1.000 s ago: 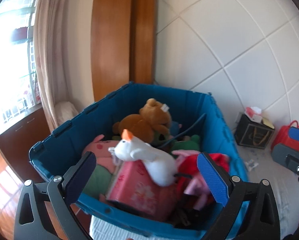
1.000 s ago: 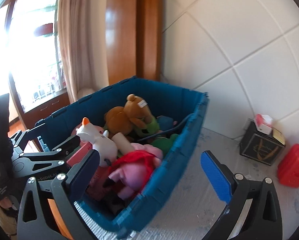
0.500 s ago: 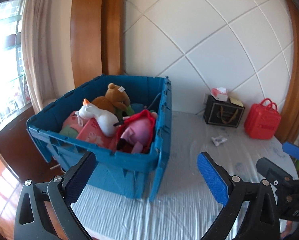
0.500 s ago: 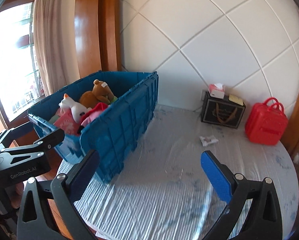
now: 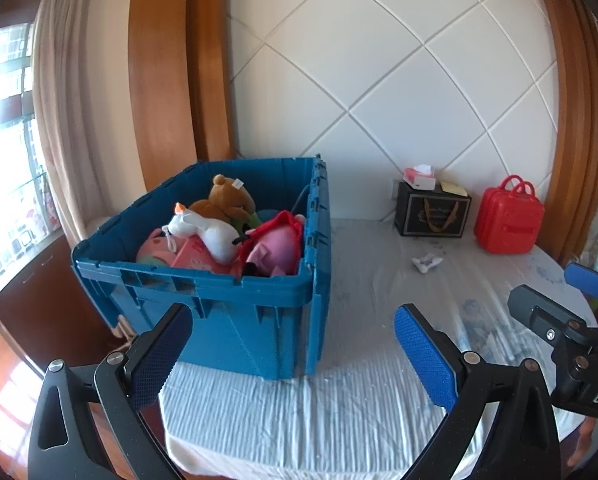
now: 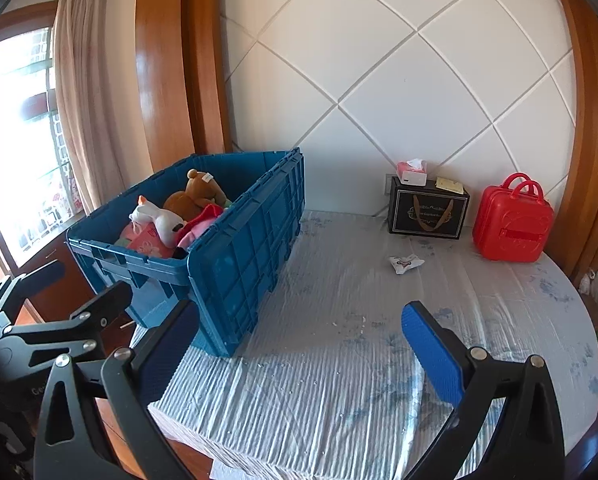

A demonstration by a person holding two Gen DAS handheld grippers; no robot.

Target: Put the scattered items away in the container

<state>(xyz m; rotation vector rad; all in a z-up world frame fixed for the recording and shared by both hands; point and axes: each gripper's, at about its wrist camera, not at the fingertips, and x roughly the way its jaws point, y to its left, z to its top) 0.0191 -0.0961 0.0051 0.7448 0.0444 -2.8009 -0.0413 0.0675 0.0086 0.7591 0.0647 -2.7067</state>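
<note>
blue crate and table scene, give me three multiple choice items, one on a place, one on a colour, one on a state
1. Where does the small white wrapper lie?
A. inside the blue crate
B. on the table cover, in front of the black gift box
C. on top of the red case

2. What colour is the small case beside the black gift box?
A. red
B. green
C. yellow

3. How do the two grippers stand?
A. both shut on toys
B. left shut, right open
C. both open and holding nothing

Answers:
1 B, it rests on the table cover, apart from the blue crate.
2 A, its shell and handles are red.
3 C, the left gripper and right gripper each show fingers spread wide with nothing between.
</note>
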